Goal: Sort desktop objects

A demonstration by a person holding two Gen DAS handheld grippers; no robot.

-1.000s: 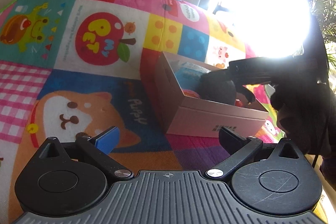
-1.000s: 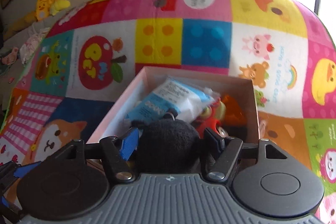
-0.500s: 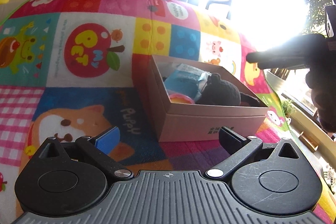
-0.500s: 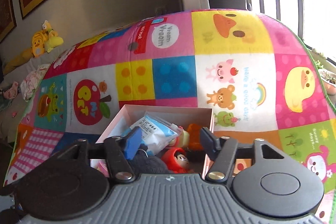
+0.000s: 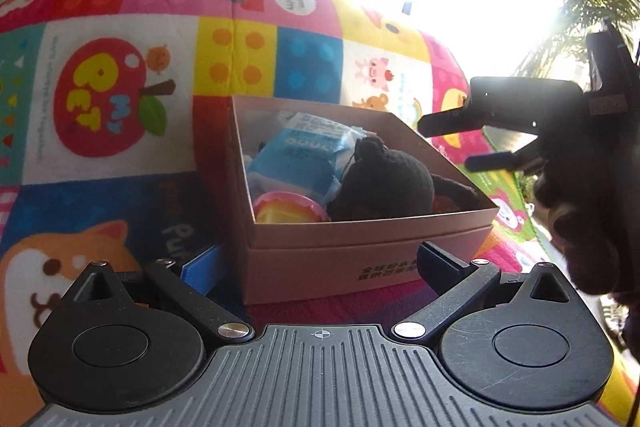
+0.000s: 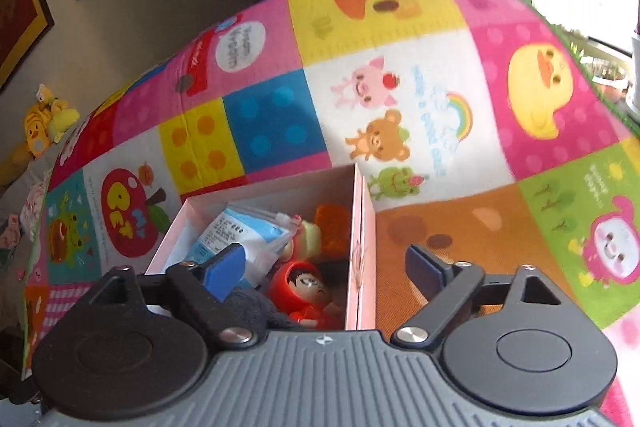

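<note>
We are holding both grippers over the bright patchwork mat point(image 5: 120, 163), and neither one is carrying anything. The left gripper point(image 5: 320, 267) is standing wide, its fingers point(image 5: 440, 261) framing the near wall of the pink box point(image 5: 360, 259), which is lying straight ahead of it, long axis running away and to the right. The right gripper point(image 6: 324, 267) is opening, nothing between its fingers point(image 6: 424, 267); the box's right wall point(image 6: 362, 251) is crossing the gap, with the contents on the left side of it.

The sorted things are sitting inside the box: a black plush point(image 5: 384, 183) toward the near right corner, a blue-and-white packet point(image 5: 304, 151) behind it, a pink-rimmed yellow cup point(image 5: 286, 209) at the near left corner, and a red-hooded figure point(image 6: 306, 293) seen only from the right wrist. We are judging the right hand the nearer one to the contents, hovering just beside the box's right edge.

The window glare is washing out the mat's far right corner, the right gripper's body is hiding the box's near part, and the orange item point(image 6: 332, 227) at the back is too blurred to name. No loose object is showing on the visible mat.
</note>
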